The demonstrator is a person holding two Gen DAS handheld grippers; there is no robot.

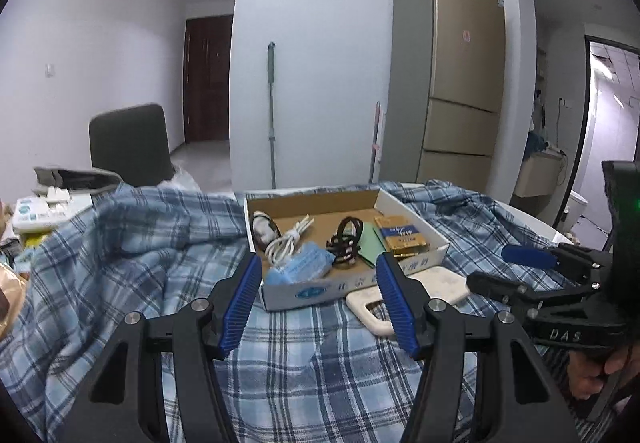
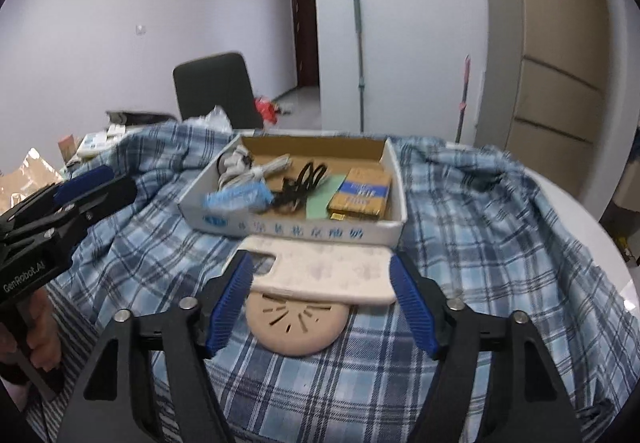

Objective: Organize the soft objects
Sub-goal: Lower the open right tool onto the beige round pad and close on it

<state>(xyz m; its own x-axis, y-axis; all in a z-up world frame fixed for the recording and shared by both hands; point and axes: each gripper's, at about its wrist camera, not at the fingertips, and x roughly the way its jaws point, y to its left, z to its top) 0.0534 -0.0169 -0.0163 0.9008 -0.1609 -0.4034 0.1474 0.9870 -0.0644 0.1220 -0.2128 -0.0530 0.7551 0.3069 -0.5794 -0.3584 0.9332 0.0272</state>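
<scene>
Two wide-spread, empty grippers (image 1: 320, 301) (image 2: 322, 301) near a cream, flat phone case (image 2: 324, 269).

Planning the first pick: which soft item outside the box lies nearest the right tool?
The round tan silicone pad, partly under the cream phone case, which lies farther off, against the box.

"DAS" stands on the right gripper (image 1: 528, 257) — "GenRobot.AI" on the left gripper (image 2: 86, 183).

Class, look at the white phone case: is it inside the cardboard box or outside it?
Outside. The phone case lies flat on the plaid cloth in front of the cardboard box, overlapping a round tan disc.
</scene>
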